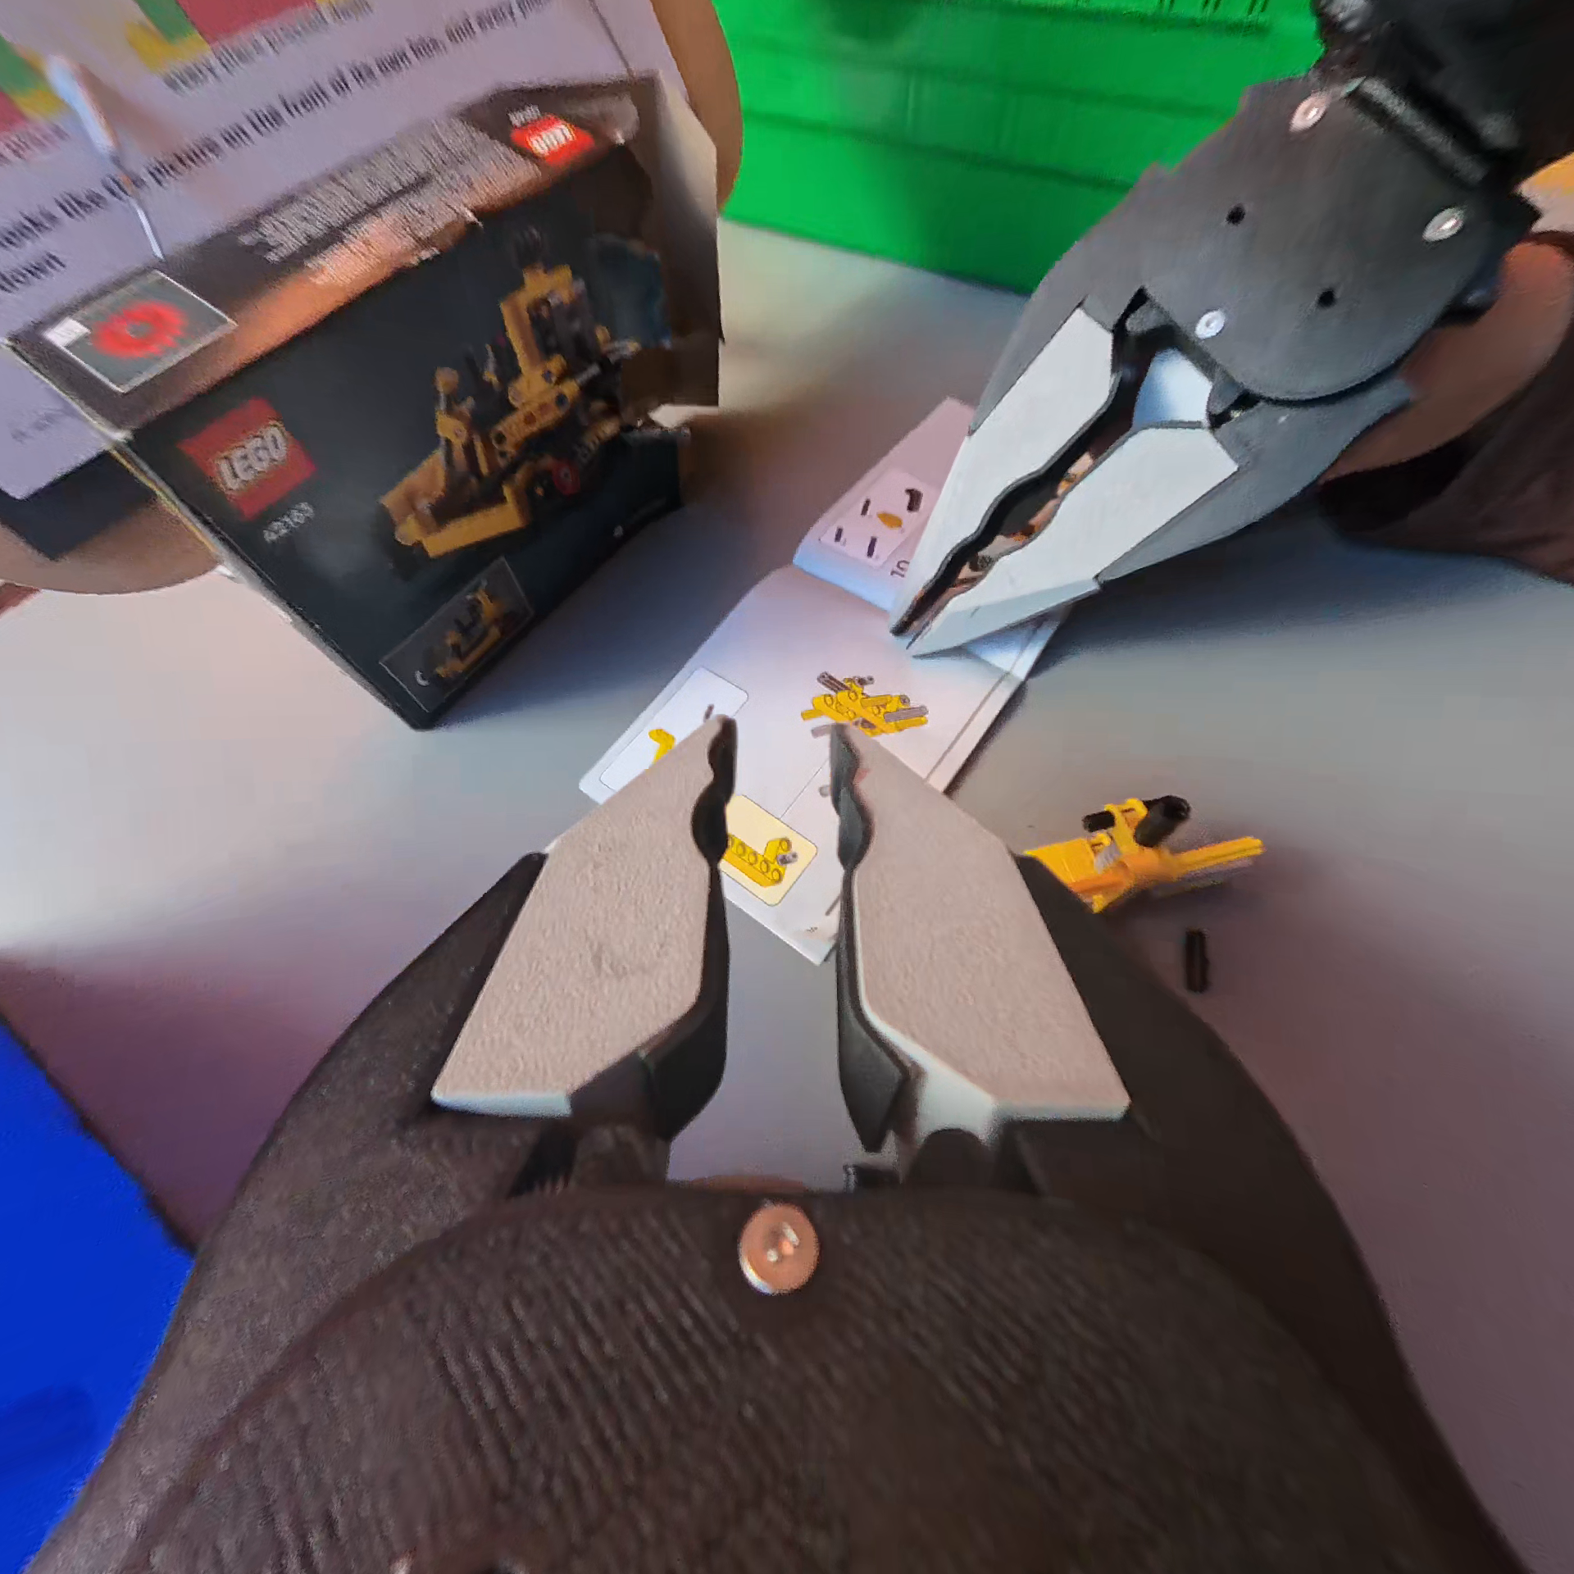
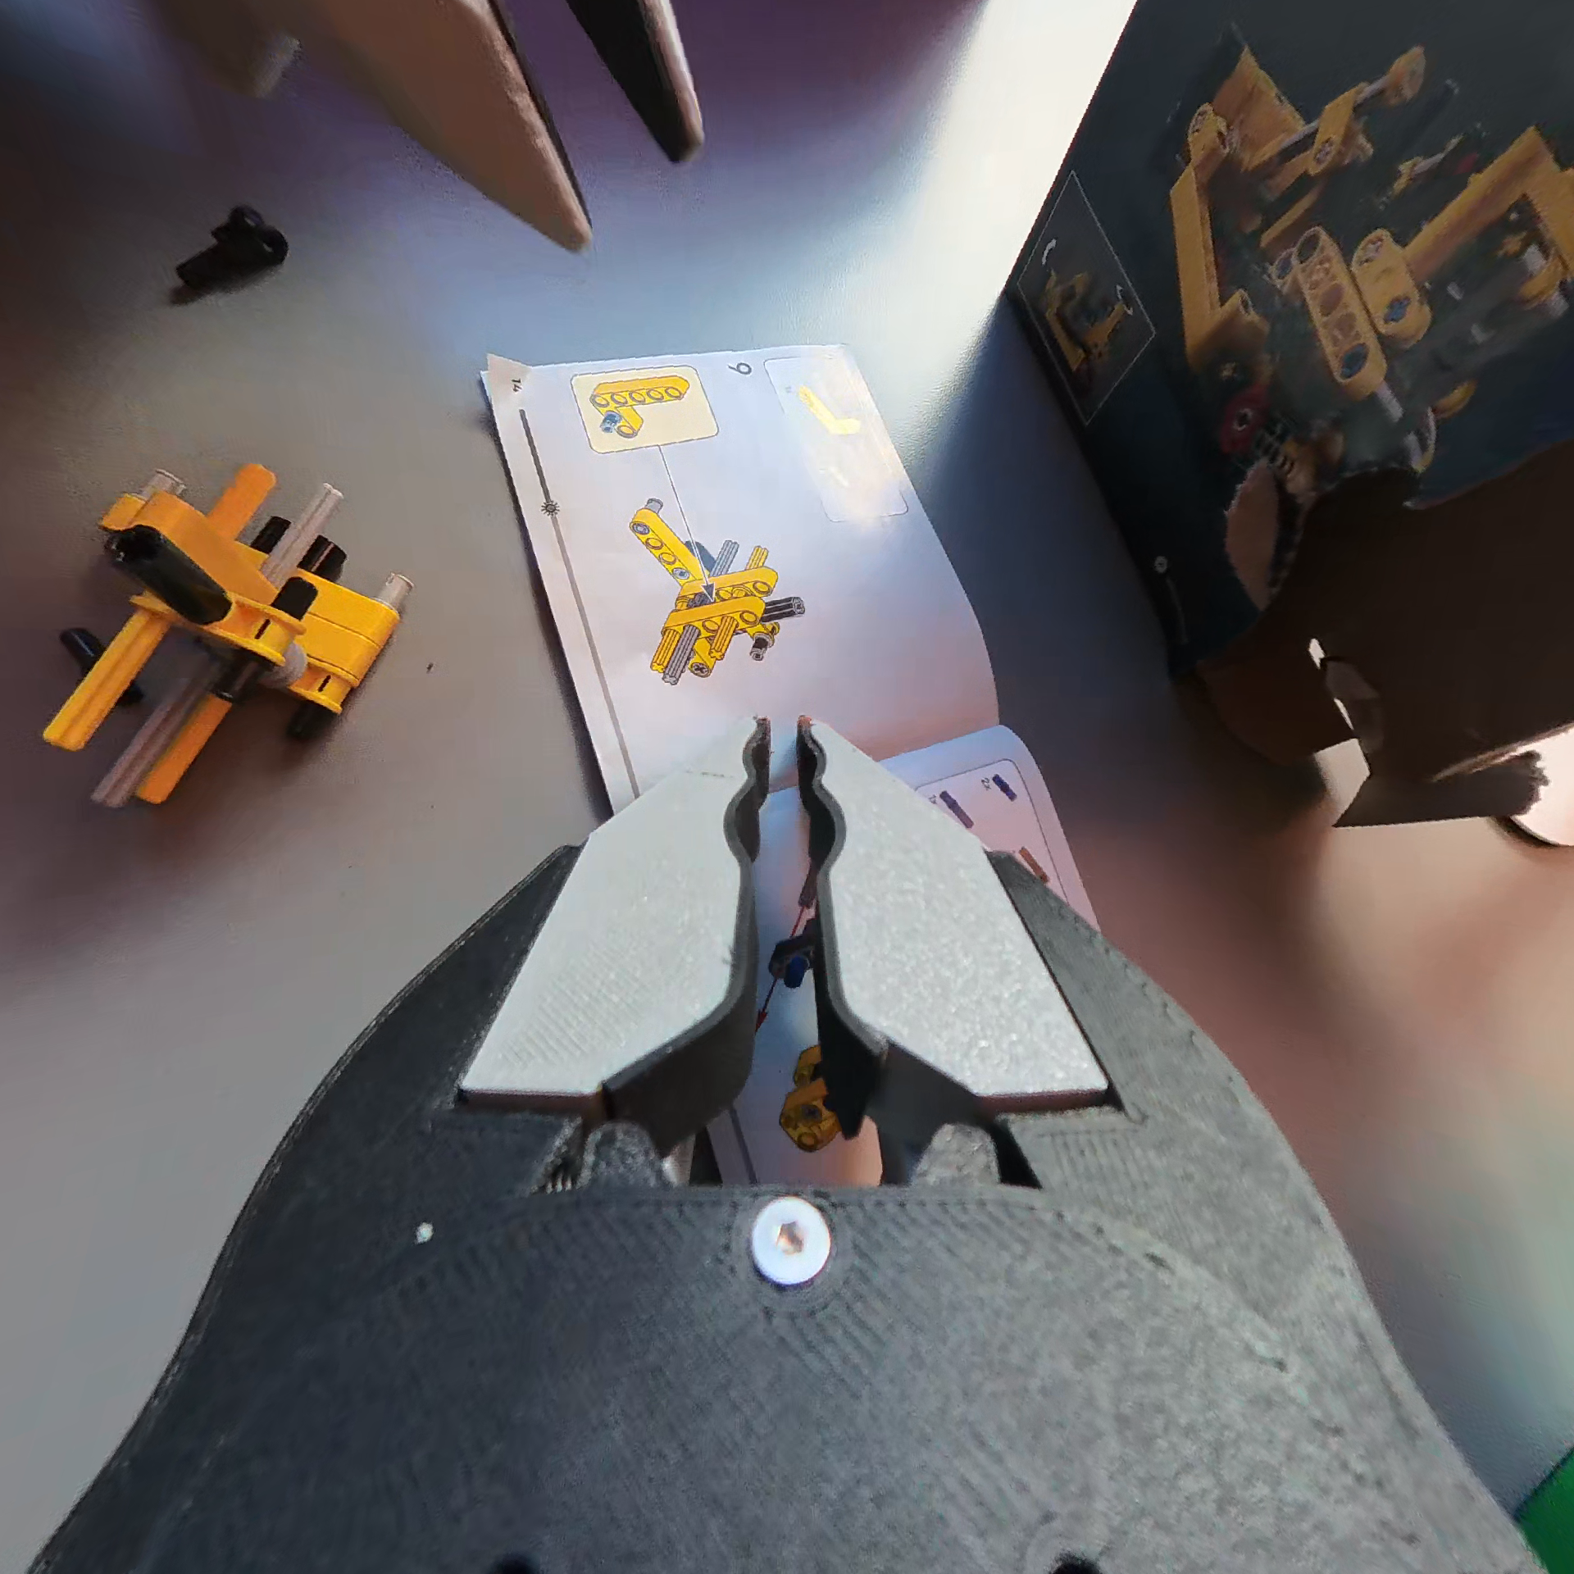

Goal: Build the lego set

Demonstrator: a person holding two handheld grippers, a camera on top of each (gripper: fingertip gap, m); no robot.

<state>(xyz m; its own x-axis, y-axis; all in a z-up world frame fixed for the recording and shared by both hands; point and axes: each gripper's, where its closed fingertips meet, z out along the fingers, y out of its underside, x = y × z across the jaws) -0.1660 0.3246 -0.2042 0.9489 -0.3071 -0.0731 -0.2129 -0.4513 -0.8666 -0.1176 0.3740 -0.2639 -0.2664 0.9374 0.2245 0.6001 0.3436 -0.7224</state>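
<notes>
— Grey counter [image 1: 255, 809] is seen in the left wrist view, with a black box [image 1: 409, 477] at upper left. How is the left hand-held gripper [image 1: 779, 741] set?

— Released, nothing grasped, above an open instruction booklet [image 1: 852, 630]; a yellow brick assembly [image 1: 1133, 852] is seen at right.

— And in the right wrist view?

— The right hand-held gripper [image 2: 782, 724] is slightly parted, nothing grasped, over the booklet; the assembly [image 2: 230, 622] is seen at left.

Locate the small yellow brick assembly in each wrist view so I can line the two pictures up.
Left wrist view: the yellow brick assembly lies on the grey table at right of centre, just right of the left gripper.
Right wrist view: it lies at the left edge, left of the page.
Shared landmark: the open instruction booklet, lying between both grippers.
</notes>
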